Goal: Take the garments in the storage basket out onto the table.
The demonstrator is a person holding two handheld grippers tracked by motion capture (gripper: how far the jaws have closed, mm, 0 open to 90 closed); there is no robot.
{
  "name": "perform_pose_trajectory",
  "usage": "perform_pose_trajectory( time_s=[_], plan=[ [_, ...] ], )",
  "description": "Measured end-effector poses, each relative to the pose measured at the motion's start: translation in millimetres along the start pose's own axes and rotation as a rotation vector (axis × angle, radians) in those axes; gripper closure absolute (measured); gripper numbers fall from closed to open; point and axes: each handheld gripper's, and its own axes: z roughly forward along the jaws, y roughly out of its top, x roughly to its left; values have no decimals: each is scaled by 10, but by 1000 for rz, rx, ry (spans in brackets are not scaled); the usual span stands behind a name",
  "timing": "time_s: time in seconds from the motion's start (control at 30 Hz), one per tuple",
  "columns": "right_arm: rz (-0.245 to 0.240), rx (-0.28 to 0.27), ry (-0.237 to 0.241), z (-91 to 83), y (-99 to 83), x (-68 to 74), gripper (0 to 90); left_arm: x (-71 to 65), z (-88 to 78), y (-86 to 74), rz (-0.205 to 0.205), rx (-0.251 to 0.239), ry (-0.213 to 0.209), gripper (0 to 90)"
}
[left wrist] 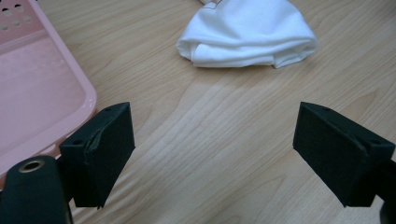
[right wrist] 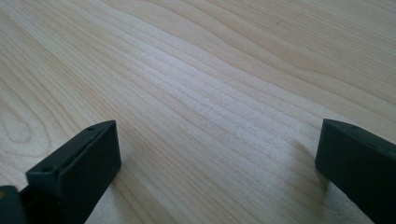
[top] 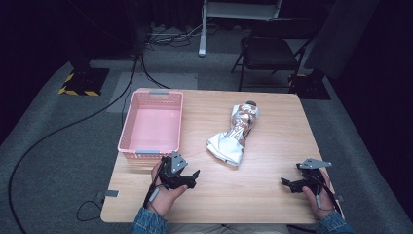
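A white garment (top: 233, 132) lies crumpled near the middle of the wooden table (top: 253, 195), its bunched, folded end toward the near side and its narrower end stretching away to the far side. In the left gripper view the same folded end (left wrist: 247, 39) sits ahead of the jaws and a little to the right, well apart from them, with bare wood between.

The left gripper (top: 191, 178) is near the table's near-left part, held in the person's left hand (top: 165, 192), pointing toward the cloth. Its jaws stand wide apart with nothing between them but the tabletop.

Just to the left of that gripper, a pink basket (top: 127, 130) stands at the table's left edge; its near corner (left wrist: 70, 107) shows beside the left jaw, and whether they touch cannot be told.

The right gripper (top: 288, 184) is at the near-right corner of the table, well apart from the garment, in the right hand (top: 321, 195). Its jaws are also spread wide over bare wood, holding nothing.
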Motion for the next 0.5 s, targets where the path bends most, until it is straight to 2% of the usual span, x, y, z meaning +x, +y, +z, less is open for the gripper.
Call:
perform_pose_trajectory(
  time_s=[0.3,0.5],
  plan=[
    [0,0,0,0,0,0,0,17,-16,-90,15,26,26,119],
    [0,0,0,0,0,0,0,20,-14,-186,8,44,34,119]
  ],
)
